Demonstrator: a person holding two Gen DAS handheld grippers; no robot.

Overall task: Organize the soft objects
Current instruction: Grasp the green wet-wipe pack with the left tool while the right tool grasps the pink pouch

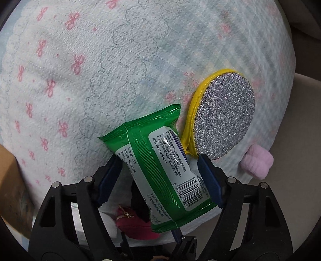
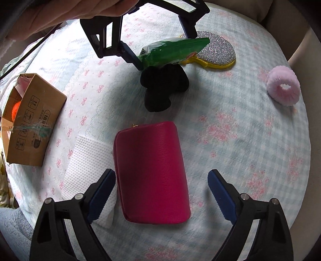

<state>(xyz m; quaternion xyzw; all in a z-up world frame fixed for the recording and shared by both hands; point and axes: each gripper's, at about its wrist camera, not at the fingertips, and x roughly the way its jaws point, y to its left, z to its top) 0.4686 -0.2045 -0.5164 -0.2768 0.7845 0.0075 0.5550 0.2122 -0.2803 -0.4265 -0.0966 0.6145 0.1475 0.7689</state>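
My left gripper (image 1: 158,168) is shut on a green pack of wet wipes (image 1: 160,166) and holds it above the bed; the pack also shows in the right wrist view (image 2: 172,51). A round glitter pad with a yellow rim (image 1: 222,116) lies just right of it. My right gripper (image 2: 160,194) is open, its fingers on either side of a magenta pouch (image 2: 150,170) lying on the bed. A black scrunchie (image 2: 162,88) lies beyond the pouch, under the wipes. A pink fluffy scrunchie (image 2: 283,88) lies at the right.
An open cardboard box (image 2: 30,120) holding an orange item and something pink stands at the left on the patterned bedcover (image 2: 240,140). A white dotted tissue (image 2: 88,160) lies left of the pouch. A hand (image 2: 60,12) holds the left gripper.
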